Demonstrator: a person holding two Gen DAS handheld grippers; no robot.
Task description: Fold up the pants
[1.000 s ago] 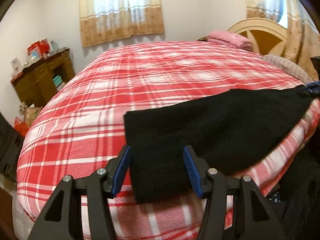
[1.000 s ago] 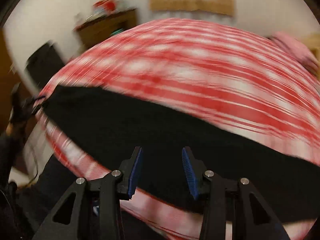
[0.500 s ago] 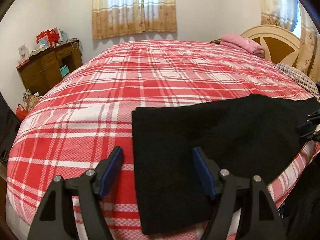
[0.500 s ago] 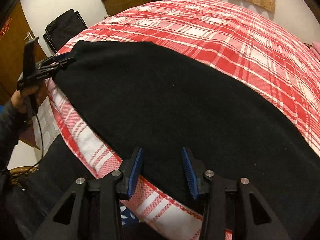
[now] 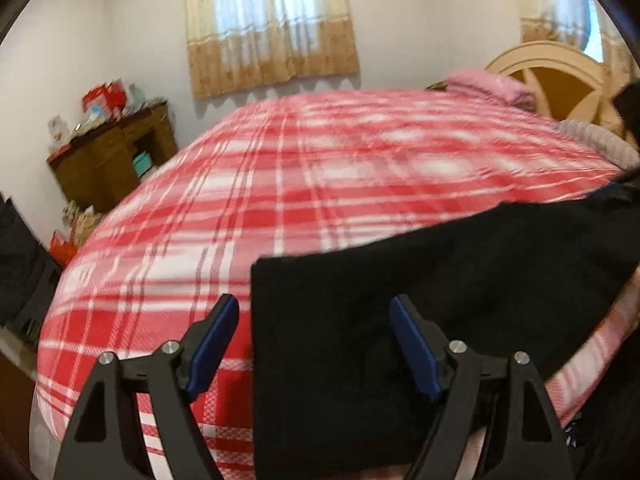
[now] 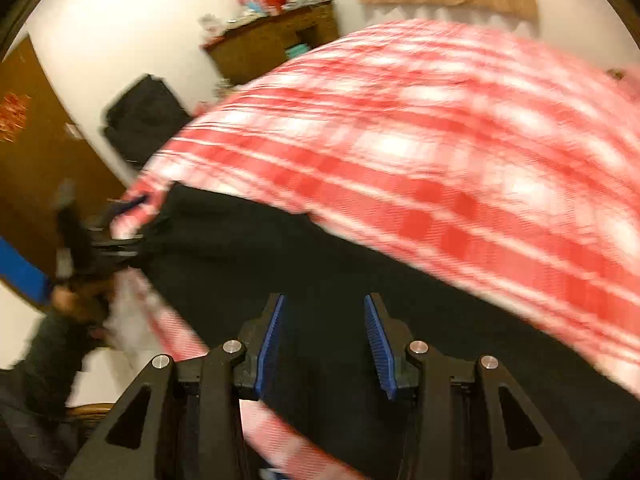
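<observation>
Black pants (image 5: 420,320) lie flat along the near edge of a bed with a red and white plaid cover (image 5: 320,184). In the left wrist view my left gripper (image 5: 316,340) is open, straddling the pants' left end edge. In the right wrist view the pants (image 6: 320,272) stretch leftward and my right gripper (image 6: 324,332) is open just above the black cloth. The left gripper also shows in the right wrist view (image 6: 120,236) at the far end of the pants. Both views are blurred.
A wooden dresser (image 5: 108,164) with boxes stands by the far wall. A pink folded cloth (image 5: 488,84) lies by the cream headboard (image 5: 552,76). A black chair (image 6: 144,120) stands beside the bed, and a brown door (image 6: 28,152) is at left.
Both grippers have shifted and the views swing, now blurred. The left gripper has opened wider than a second ago. The pants stay flat on the bed.
</observation>
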